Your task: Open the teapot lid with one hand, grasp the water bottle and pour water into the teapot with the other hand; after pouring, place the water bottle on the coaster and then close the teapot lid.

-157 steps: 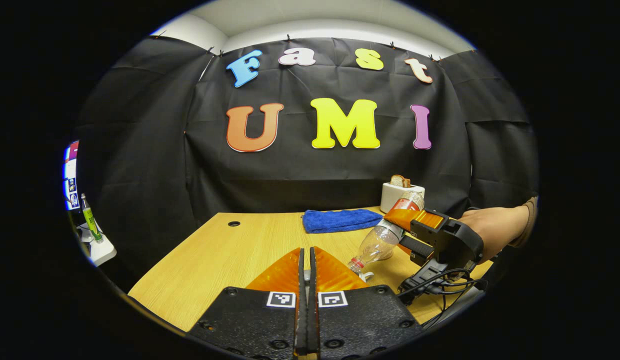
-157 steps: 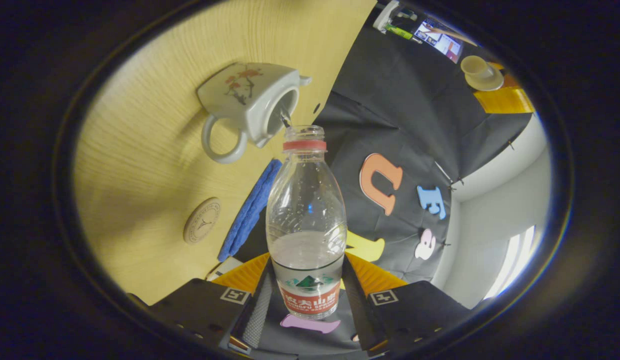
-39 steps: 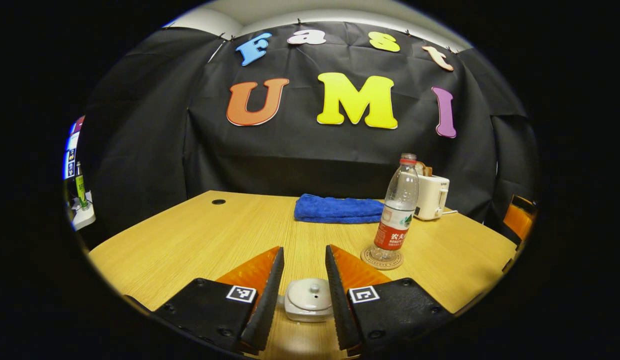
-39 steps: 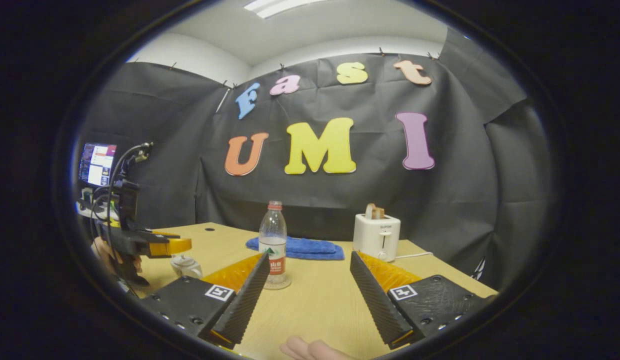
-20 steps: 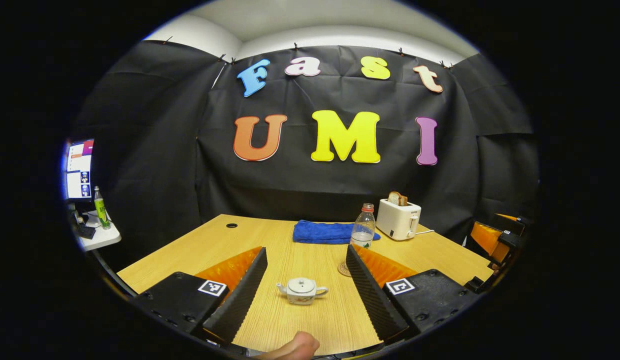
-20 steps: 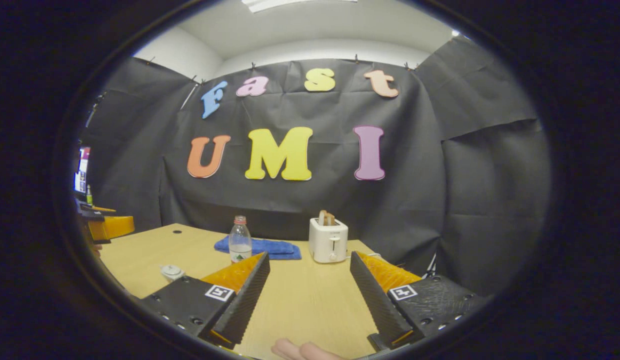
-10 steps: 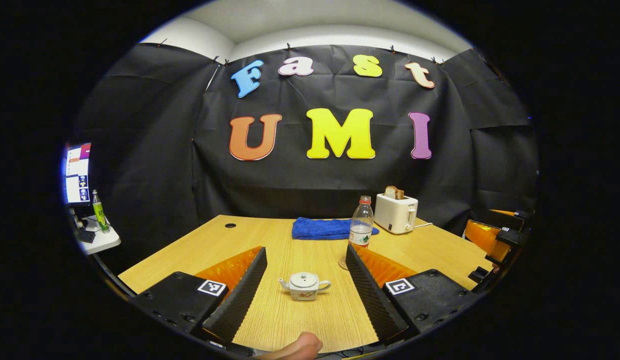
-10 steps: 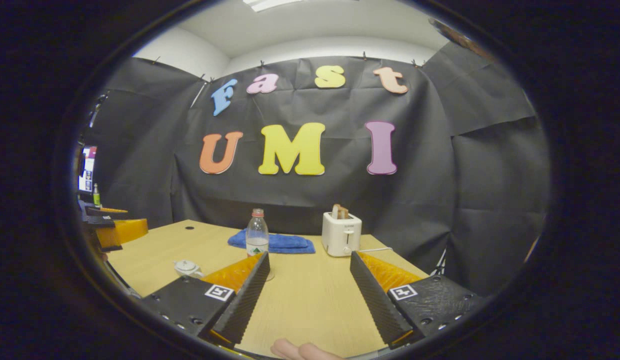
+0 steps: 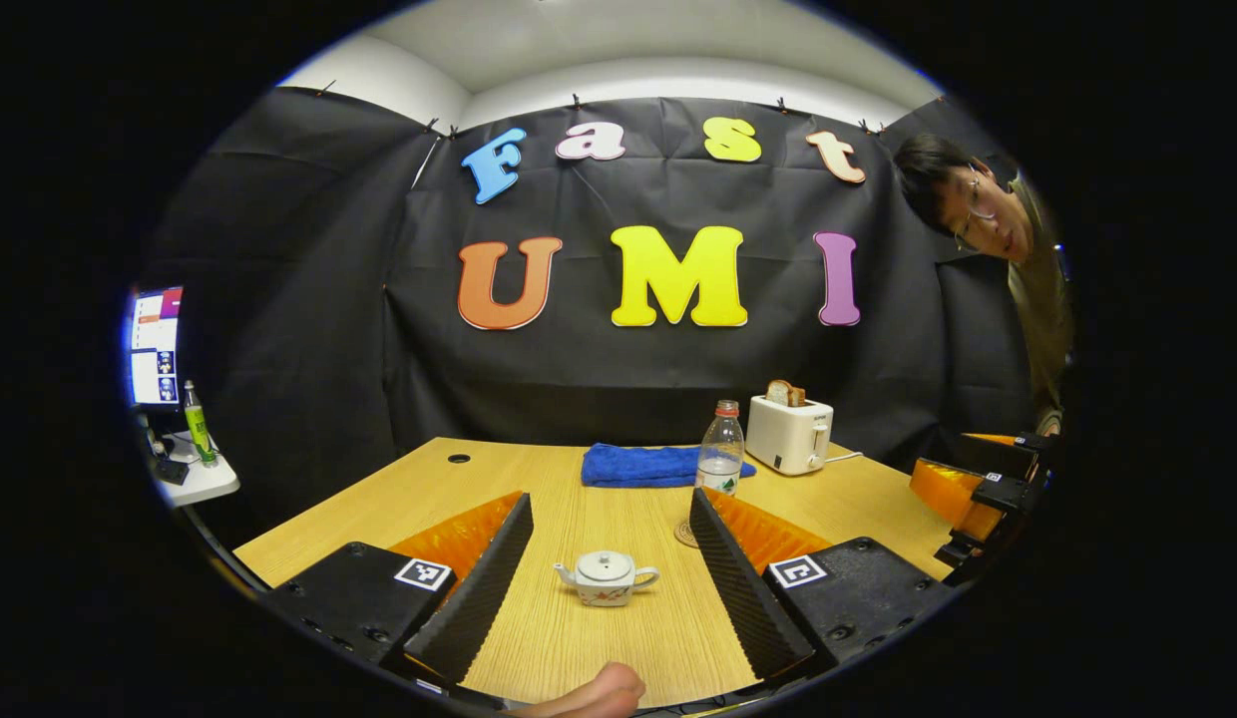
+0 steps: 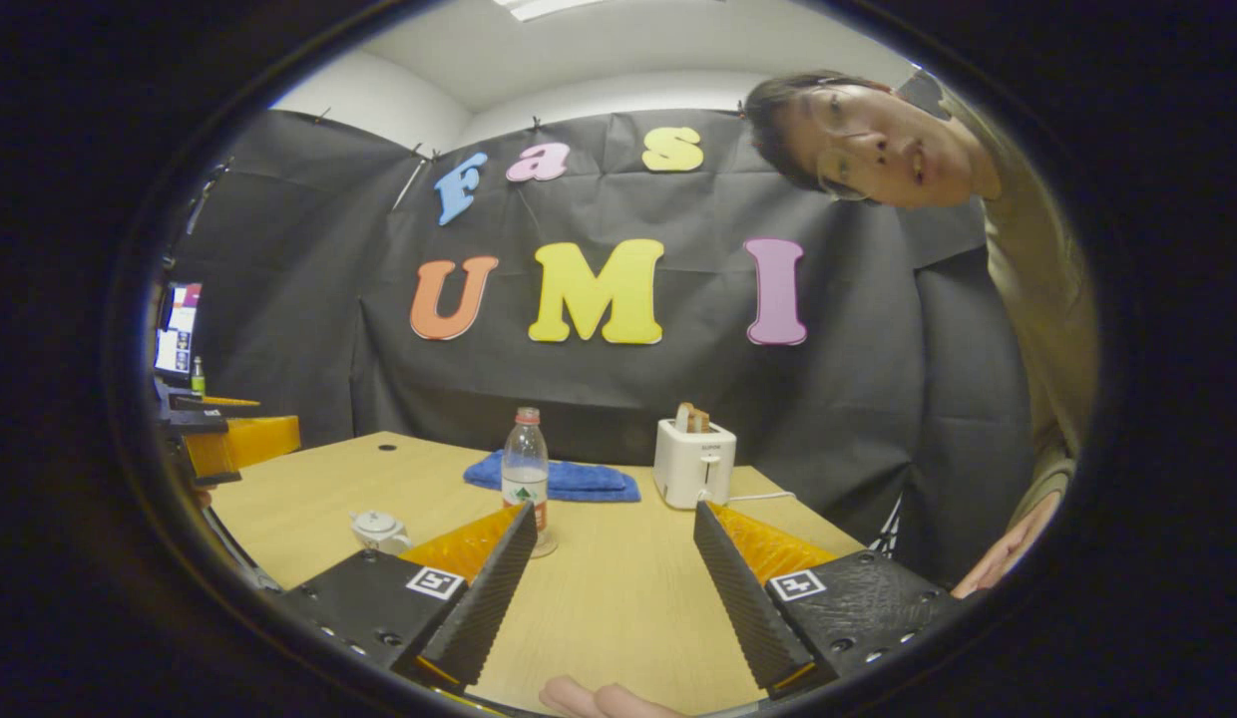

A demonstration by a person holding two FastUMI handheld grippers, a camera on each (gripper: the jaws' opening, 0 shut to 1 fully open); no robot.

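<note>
A small white teapot (image 9: 606, 578) with its lid on stands on the wooden table (image 9: 579, 638), between and beyond the open fingers of my left gripper (image 9: 609, 499). The clear water bottle (image 9: 720, 461), partly filled and uncapped, stands upright on a round coaster (image 9: 684, 535) farther back. In the right gripper view the bottle (image 10: 526, 474) is ahead to the left and the teapot (image 10: 379, 529) sits at the far left. My right gripper (image 10: 615, 509) is open, holds nothing, and is well back from both.
A blue towel (image 9: 648, 466) and a white toaster (image 9: 788, 434) with bread sit at the back of the table. A person (image 10: 1028, 259) leans in at the upper right, one hand (image 10: 998, 558) low. The other gripper (image 9: 978, 494) is at the right table edge.
The bottle went from pouring to standing on the coaster, and the teapot has its lid on. Both grippers opened and drew back. A person has leaned into view at the upper right.
</note>
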